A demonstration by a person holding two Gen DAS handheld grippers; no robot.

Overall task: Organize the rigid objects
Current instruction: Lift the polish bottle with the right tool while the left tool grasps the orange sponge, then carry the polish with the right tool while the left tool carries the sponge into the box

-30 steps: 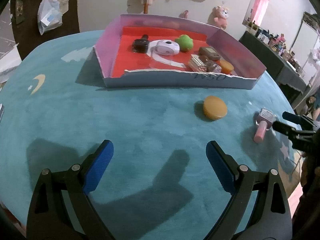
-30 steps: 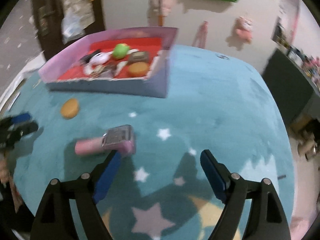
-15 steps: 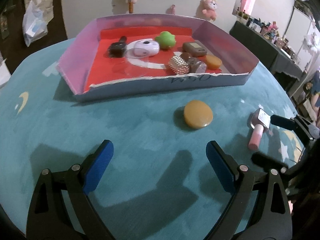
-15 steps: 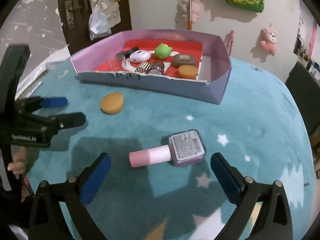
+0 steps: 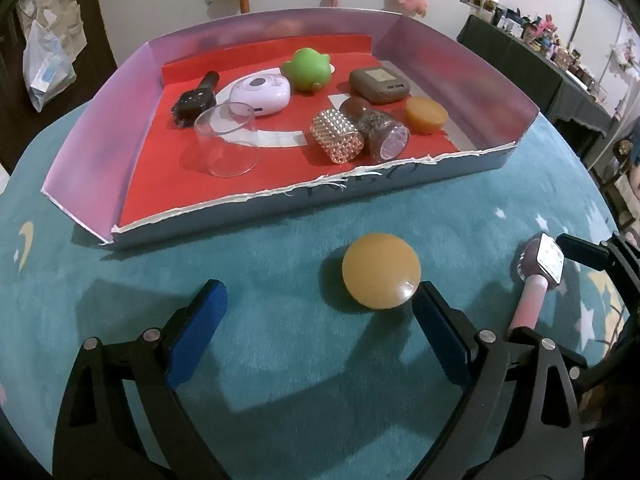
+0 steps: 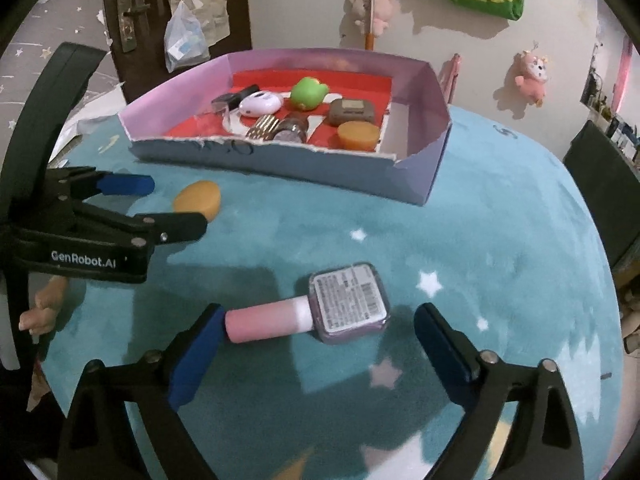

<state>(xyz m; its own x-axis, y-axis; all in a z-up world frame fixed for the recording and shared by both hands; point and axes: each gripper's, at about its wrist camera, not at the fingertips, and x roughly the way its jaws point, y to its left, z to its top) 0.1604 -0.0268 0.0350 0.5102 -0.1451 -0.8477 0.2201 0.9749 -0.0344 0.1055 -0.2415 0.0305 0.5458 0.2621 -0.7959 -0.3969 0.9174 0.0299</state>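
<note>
Now my right gripper [image 6: 316, 344], jaws closing, straddles the nail-polish bottle [image 6: 320, 314]; centre first. Left gripper [image 5: 318, 316], open, must shift onto the amber disc [image 5: 380, 276].

worktop [image 5: 280, 360]: round, covered in teal plush with star and moon prints | far edge: shallow cardboard tray [image 5: 516, 92], red floor, torn near wall, lying flat | middle: amber round puck [image 5: 380, 276], apart from the tray | right edge: pink-capped bottle [image 6: 316, 314] lying on its side, label up
</note>
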